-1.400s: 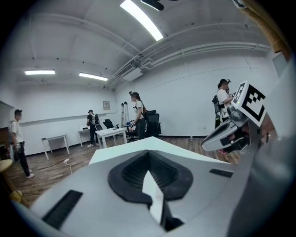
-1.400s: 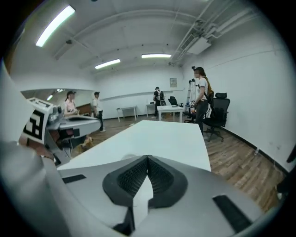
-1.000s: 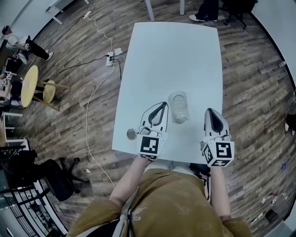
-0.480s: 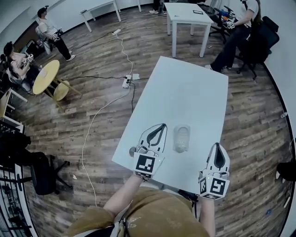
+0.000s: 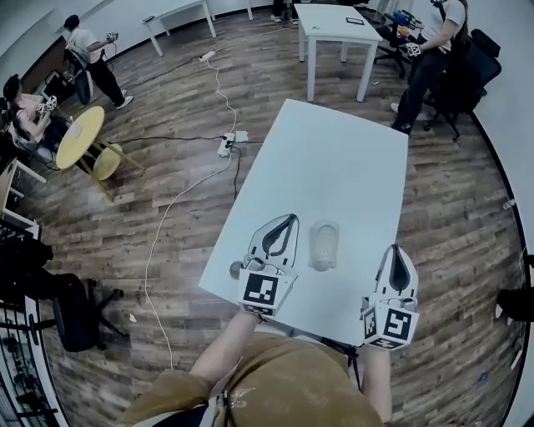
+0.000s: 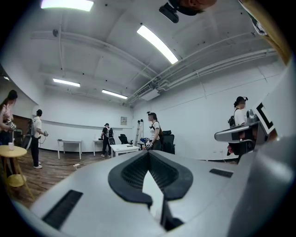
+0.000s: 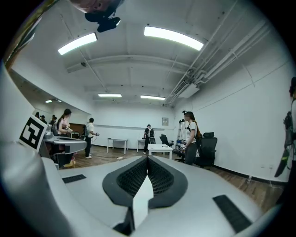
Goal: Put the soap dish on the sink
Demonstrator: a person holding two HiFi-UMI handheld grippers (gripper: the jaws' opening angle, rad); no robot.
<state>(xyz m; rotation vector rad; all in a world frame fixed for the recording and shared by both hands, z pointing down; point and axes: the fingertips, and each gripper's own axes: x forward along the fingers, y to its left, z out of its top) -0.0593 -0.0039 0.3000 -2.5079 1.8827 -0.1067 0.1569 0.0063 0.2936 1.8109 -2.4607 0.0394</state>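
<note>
On the near half of the white table (image 5: 334,158), between the two grippers: soap dish (image 5: 324,245), pale and oblong, lying flat on the tabletop, touched by neither tool. Just left of it, left gripper (image 5: 289,220), pointing toward the table's far end, jaws pressed together with nothing between them, its pads (image 6: 131,175) meeting at the tip in the left gripper view. Further off to the dish's right, over the table's near right edge, right gripper (image 7: 147,159), likewise closed tight and empty, with the ribbed inner faces joined along one line in the right gripper view. At the near end of each tool, a marker cube (image 5: 265,292), and behind that a forearm of the person in an ochre top. Just left of the left gripper, at the table's near left edge, a small round grey thing (image 5: 236,268), too small to name. Below and all around, wooden floor (image 5: 167,275), crossed on the left by a white cable (image 5: 160,238) leading to a power strip (image 5: 227,147). Far left, a round yellow table (image 5: 75,138) with people beside it. At the far end, a second white table (image 5: 332,21) and more people near dark chairs. Both gripper views held level, looking across the room under long ceiling lights.
</note>
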